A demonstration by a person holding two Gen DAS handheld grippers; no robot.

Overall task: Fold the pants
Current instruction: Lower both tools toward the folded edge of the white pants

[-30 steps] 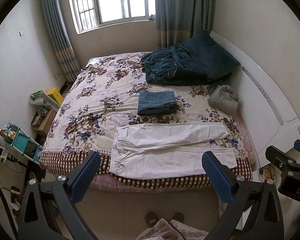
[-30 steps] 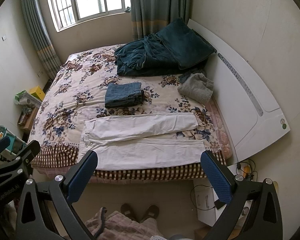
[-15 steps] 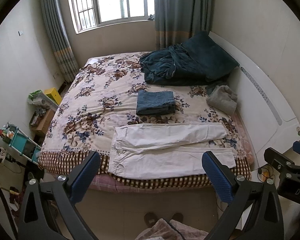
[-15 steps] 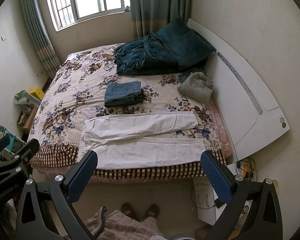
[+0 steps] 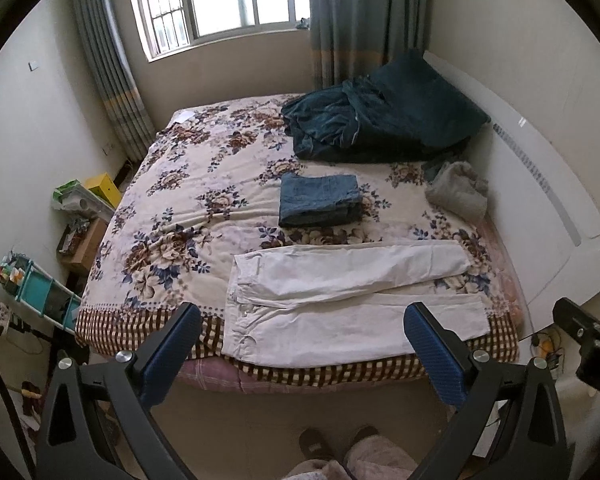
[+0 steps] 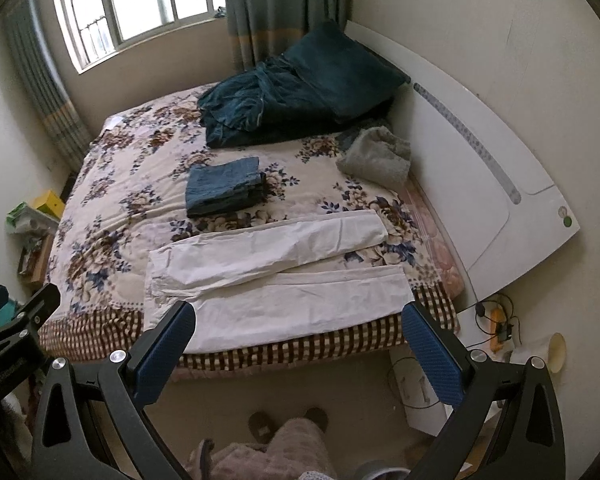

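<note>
White pants [image 5: 340, 296] lie flat along the near edge of the bed, waistband at the left, legs spread apart to the right; they also show in the right wrist view [image 6: 276, 280]. My left gripper [image 5: 304, 332] is open and empty, held above the floor in front of the bed, short of the pants. My right gripper [image 6: 300, 328] is open and empty, likewise in front of the bed edge. Part of the right gripper shows at the right edge of the left wrist view [image 5: 588, 344].
Folded blue jeans [image 5: 320, 200] lie mid-bed on the floral bedspread [image 5: 180, 208]. A dark teal blanket and pillow [image 5: 380, 124] and a grey garment [image 5: 456, 192] lie near the white headboard [image 5: 540, 200]. Shelves and boxes [image 5: 40, 292] stand left of the bed. The person's slippered feet [image 6: 288, 424] are below.
Both grippers have drifted slightly; the right wrist view has tilted and shifted so the bed sits more to the left. The pants have not moved. Both grippers stay open.
</note>
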